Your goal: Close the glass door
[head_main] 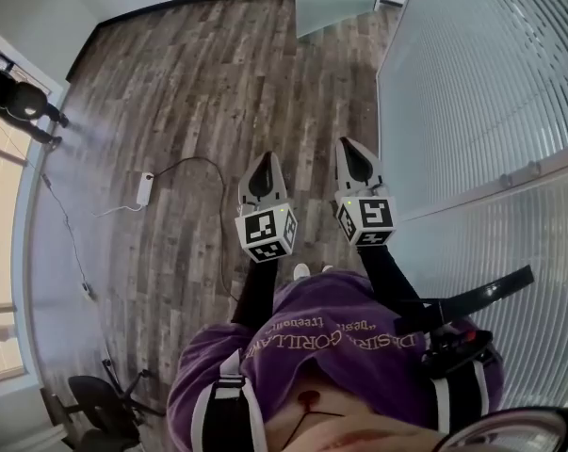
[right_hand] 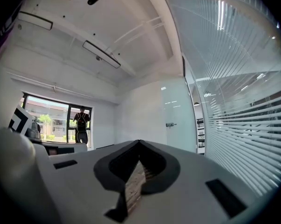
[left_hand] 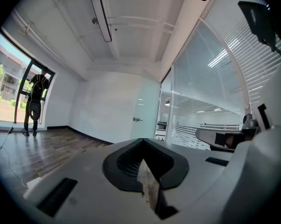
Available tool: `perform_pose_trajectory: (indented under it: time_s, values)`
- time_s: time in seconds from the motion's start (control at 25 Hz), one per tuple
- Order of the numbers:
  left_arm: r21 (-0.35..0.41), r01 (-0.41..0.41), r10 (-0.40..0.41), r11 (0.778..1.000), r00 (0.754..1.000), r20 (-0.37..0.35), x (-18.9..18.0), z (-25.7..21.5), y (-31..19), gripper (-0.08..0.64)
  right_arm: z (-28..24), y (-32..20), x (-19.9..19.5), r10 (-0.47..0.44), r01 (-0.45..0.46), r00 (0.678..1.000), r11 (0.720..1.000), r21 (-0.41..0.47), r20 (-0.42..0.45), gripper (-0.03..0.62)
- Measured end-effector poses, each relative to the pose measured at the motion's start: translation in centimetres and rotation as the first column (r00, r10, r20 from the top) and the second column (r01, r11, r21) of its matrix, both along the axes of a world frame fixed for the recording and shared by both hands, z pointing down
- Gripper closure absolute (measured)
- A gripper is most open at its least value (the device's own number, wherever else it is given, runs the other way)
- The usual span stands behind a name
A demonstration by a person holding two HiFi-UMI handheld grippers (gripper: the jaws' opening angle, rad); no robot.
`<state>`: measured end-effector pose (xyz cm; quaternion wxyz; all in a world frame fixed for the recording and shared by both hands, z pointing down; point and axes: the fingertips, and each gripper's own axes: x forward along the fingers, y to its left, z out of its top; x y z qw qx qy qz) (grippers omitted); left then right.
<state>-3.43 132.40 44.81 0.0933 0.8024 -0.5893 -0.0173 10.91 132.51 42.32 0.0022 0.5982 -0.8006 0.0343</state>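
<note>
The glass door [left_hand: 147, 108] stands at the far end of the room, a frosted panel well apart from both grippers. A gap shows between its right edge and the striped glass partition [left_hand: 201, 101] that runs along the right side.

Only the gripper views show the door's small handle [right_hand: 170, 124], at mid-height on its left part. The same views alone give the white ceiling with its long light fixture [left_hand: 101, 17] and a person [right_hand: 81, 125] standing at the far window on the left.

The head view shows the door only as a pale slab at the top, but it alone shows the wood-plank floor [head_main: 199, 83]. A thin cable [head_main: 194, 163] and a white adapter [head_main: 144, 188] lie there on the left, and an office chair [head_main: 100, 408] stands near on the left.

The left gripper [head_main: 265, 163] and right gripper [head_main: 351, 144] are held side by side, level, pointing toward the far wall. Each has its jaws pressed together to a point, with nothing between them.
</note>
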Motion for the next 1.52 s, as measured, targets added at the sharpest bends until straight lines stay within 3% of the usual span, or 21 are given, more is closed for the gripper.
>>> perform_pose_trajectory:
  time_s: [0.36,0.68,1.0,1.28,1.52]
  values:
    - [-0.077,0.005,-0.011,0.997,0.998,-0.07,-1.2,2.8,-3.0,0.56,1.5,-3.5,-1.1,-0.003,0.003,1.0,0.999,-0.032,0.0,0.595]
    - [-0.071,0.064,-0.068,0.995,0.996,-0.051,-0.8,2.6,-12.5,0.56,1.5,-13.5,-0.6,-0.053,0.053,0.999,0.998,-0.027,0.0,0.596]
    - [-0.059,0.112,-0.115,0.992,0.992,-0.047,1.9,1.0,-23.5,0.559,-0.2,-24.9,1.3,-0.12,0.12,0.993,0.993,-0.011,-0.009,0.595]
    - [-0.07,0.134,-0.136,0.989,0.99,-0.036,3.4,1.2,-28.6,0.56,0.3,-30.2,2.3,-0.144,0.144,0.99,0.989,-0.024,0.01,0.595]
    - [-0.068,0.147,-0.148,0.987,0.989,-0.021,2.1,1.3,-32.2,0.56,0.7,-34.2,0.9,-0.154,0.155,0.988,0.987,-0.031,0.025,0.595]
